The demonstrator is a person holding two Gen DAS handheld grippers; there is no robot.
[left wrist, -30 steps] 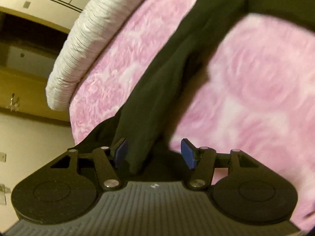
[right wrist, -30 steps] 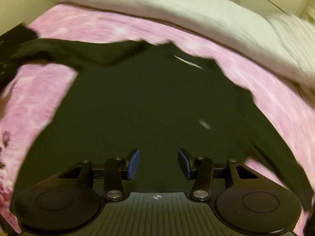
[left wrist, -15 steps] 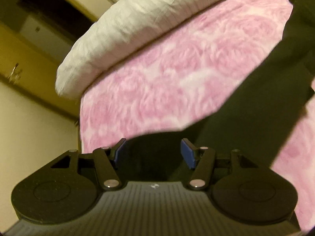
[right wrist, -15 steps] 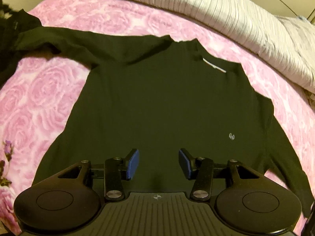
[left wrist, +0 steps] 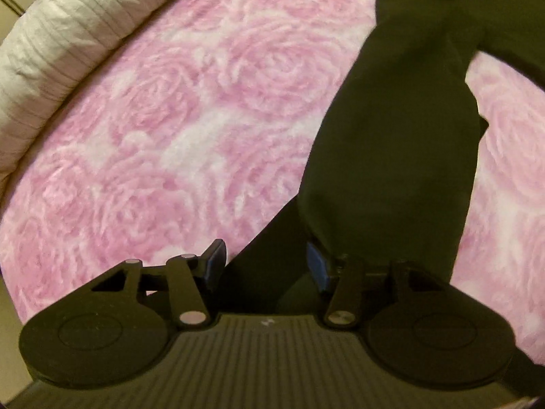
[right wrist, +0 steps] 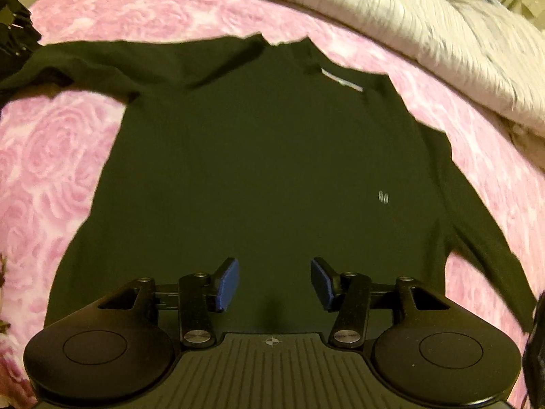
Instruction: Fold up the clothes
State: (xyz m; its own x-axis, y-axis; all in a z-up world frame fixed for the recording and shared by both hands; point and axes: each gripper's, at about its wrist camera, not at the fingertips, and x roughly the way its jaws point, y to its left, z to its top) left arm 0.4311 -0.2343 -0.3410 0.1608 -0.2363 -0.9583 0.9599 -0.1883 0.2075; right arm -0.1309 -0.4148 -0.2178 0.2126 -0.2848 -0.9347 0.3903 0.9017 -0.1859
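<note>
**Black top laid out on a rose-patterned bed**

Surface and room. A pink blanket (right wrist: 61,156) with a rose pattern covers the bed in both views. A pale ribbed duvet (left wrist: 51,44) is bunched along its far edge, at upper left in the left wrist view and across the top and upper right in the right wrist view (right wrist: 391,10). A strip of cream wall or cabinet shows beyond it at the upper right corner of the right wrist view.

Task item. A black long-sleeved top (right wrist: 265,170) lies flat on the blanket, front up, collar toward the duvet. Its left sleeve (left wrist: 391,156) runs out sideways to the left edge of the right wrist view; the other sleeve lies down along the body at right.

Grippers. The left gripper (left wrist: 265,262) is spread wide, with the cuff end of the sleeve lying between and over its blue pads; nothing is pinched. The right gripper (right wrist: 274,283) is likewise spread, over the lower hem area of the top, gripping nothing.

Other things. A dark object sits at the far left edge of the right wrist view, too cut off to identify.

Markings. A white neck label (right wrist: 342,80) shows inside the collar, unreadable. A small pale two-oval logo (right wrist: 384,197) sits on the chest at right.
</note>
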